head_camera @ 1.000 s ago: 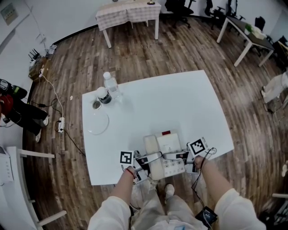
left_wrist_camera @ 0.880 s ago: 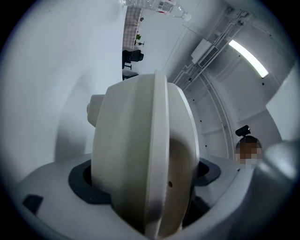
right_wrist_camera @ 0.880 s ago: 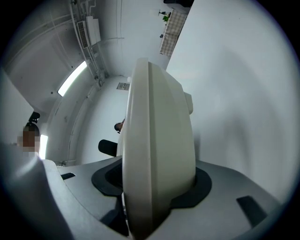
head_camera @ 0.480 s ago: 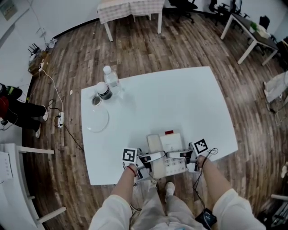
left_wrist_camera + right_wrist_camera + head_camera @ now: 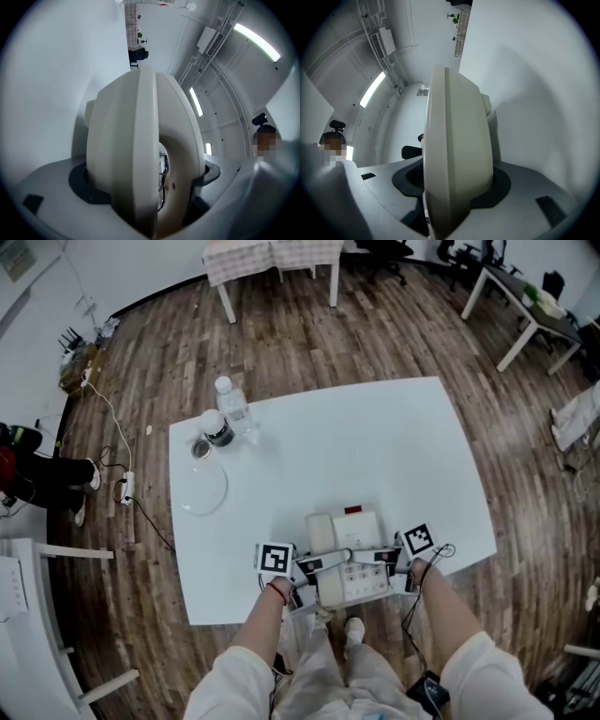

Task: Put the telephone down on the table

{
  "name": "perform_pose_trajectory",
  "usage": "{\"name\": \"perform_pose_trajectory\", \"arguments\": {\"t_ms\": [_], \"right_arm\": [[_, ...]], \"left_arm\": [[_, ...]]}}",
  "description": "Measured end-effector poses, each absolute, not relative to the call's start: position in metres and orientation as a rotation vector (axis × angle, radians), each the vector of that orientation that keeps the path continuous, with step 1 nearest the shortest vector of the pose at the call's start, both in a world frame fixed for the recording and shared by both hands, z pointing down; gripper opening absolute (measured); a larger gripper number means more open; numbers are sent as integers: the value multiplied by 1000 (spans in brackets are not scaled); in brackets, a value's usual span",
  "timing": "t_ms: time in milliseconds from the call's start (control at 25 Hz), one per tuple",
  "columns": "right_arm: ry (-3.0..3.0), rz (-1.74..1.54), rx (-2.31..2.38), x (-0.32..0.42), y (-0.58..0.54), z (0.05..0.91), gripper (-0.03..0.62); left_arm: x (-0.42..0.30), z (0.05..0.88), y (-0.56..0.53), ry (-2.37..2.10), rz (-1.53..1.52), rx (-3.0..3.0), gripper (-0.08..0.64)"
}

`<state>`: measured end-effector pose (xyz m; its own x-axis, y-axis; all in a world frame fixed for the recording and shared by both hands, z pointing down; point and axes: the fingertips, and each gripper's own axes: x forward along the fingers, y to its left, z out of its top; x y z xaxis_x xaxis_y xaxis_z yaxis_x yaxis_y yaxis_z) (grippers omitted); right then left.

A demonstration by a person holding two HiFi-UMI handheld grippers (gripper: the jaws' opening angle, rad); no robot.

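Head view: at six o'clock, by the near edge of the table (image 5: 394, 446), the telephone (image 5: 343, 557) is pinched by the left gripper (image 5: 313, 569), while the right gripper (image 5: 381, 559) is closing its jaws on the other side. Released so close to that edge, it might tip floorward. The bottle (image 5: 231, 407) at ten o'clock stands well apart.

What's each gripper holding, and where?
The cream plastic desk telephone: left gripper clamps its left side; right gripper, jaws closing on it, its right side.
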<state>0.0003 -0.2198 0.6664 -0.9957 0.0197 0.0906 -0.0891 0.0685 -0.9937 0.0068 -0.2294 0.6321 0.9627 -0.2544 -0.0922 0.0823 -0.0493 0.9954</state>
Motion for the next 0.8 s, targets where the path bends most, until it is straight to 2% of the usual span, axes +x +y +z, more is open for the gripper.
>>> {"name": "perform_pose_trajectory", "arguments": {"t_ms": [280, 640, 800], "right_arm": [[-2275, 2168, 46, 4, -224, 657, 295], [-2224, 2106, 298, 19, -242, 671, 295], [-2225, 2178, 427, 34, -257, 672, 295]], "left_arm": [[4, 632, -231, -157, -269, 1601, 469], [-2, 632, -237, -147, -312, 1583, 457], [-1, 633, -240, -159, -303, 1572, 456]]}}
